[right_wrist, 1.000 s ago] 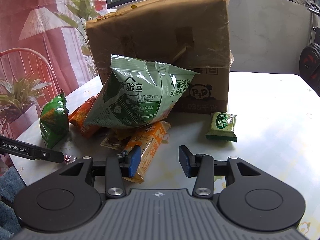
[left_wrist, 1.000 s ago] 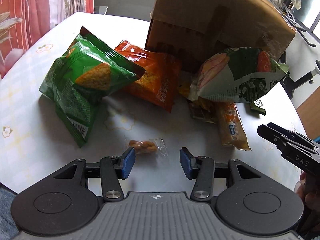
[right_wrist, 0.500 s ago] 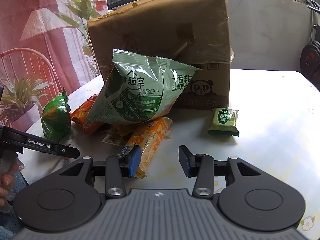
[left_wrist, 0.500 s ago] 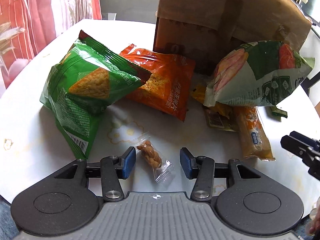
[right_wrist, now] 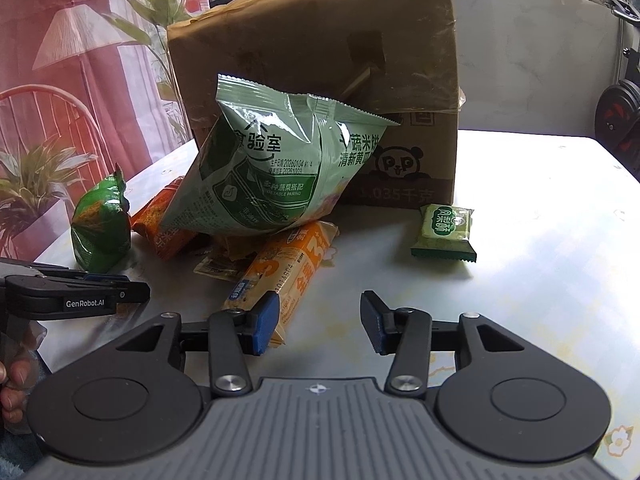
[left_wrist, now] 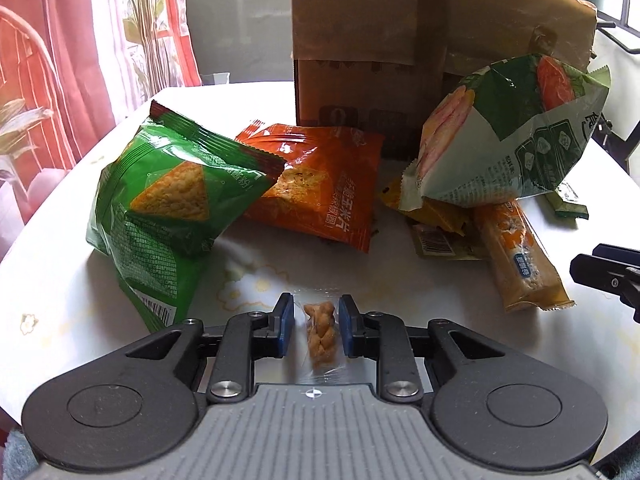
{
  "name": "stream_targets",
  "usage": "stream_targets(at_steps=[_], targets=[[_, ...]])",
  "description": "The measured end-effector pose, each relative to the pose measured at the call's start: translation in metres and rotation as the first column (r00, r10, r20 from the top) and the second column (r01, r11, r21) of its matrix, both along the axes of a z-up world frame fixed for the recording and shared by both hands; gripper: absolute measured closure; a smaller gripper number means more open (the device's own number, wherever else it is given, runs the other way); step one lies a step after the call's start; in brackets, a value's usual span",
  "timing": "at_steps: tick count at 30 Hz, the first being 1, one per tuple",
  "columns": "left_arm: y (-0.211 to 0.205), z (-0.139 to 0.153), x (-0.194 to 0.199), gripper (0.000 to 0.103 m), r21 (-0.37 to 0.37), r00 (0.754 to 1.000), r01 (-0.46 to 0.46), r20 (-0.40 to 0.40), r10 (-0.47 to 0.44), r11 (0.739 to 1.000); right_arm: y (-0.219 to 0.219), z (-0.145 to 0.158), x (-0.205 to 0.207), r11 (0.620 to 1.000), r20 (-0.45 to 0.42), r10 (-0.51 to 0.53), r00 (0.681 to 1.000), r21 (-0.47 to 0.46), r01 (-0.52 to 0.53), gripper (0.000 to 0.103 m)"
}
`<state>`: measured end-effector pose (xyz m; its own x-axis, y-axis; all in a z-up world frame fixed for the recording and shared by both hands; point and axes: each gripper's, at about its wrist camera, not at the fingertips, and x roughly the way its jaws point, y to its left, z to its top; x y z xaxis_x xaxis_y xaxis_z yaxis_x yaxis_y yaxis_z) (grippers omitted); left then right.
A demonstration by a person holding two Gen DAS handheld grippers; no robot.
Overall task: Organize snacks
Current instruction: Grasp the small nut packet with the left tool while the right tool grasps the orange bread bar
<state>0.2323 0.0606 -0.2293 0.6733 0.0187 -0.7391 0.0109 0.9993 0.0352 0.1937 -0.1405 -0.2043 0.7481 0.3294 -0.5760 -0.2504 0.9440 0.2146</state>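
Observation:
A small clear packet of twisted snack (left_wrist: 319,334) lies on the white table (left_wrist: 60,280) between the blue pads of my left gripper (left_wrist: 316,322). The jaws are closing, with a thin gap left on each side of the snack. Beyond it lie a green chip bag (left_wrist: 168,200), an orange bag (left_wrist: 324,192), a pale green bag (left_wrist: 508,144) and an orange bar (left_wrist: 516,256). My right gripper (right_wrist: 316,320) hovers low over the table with its jaws opening slightly and nothing between them. The bar's near end (right_wrist: 280,280) sits by its left fingertip.
A tall cardboard box (right_wrist: 320,60) stands behind the pile. A small green packet (right_wrist: 444,232) lies alone to the box's right. Bare table (right_wrist: 520,280) stretches right of it. A red chair and plants stand past the table's left edge. A hand (right_wrist: 12,392) shows at lower left.
My left gripper tipped down and moved over the small twist packet, which now lies lengthwise between the pads; the pads have drawn much closer together. The right gripper has barely moved.

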Motion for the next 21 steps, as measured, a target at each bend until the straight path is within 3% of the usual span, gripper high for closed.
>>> stream_targets(at_steps=[5, 10, 15, 21], targets=[[0.006, 0.000, -0.007, 0.077, -0.049, 0.999, 0.037, 0.025, -0.036, 0.998, 0.001, 0.005, 0.005, 0.999, -0.007, -0.004, 1.000, 0.050, 0.004, 0.049], [0.000, 0.006, -0.015, 0.077, -0.052, 0.992, 0.099, 0.082, -0.095, 0.994, 0.018, 0.004, 0.027, 0.999, -0.018, 0.016, 1.000, 0.048, -0.015, 0.049], [0.000, 0.007, -0.015, 0.077, -0.057, 0.989, 0.113, 0.104, -0.107, 0.992, 0.041, -0.002, 0.058, 1.000, -0.058, 0.000, 0.998, -0.008, -0.001, 0.049], [0.004, 0.008, -0.018, 0.077, -0.068, 0.988, 0.111, 0.112, -0.103, 0.991, 0.060, -0.010, 0.068, 0.995, -0.036, 0.018, 0.999, -0.101, -0.022, 0.050]])
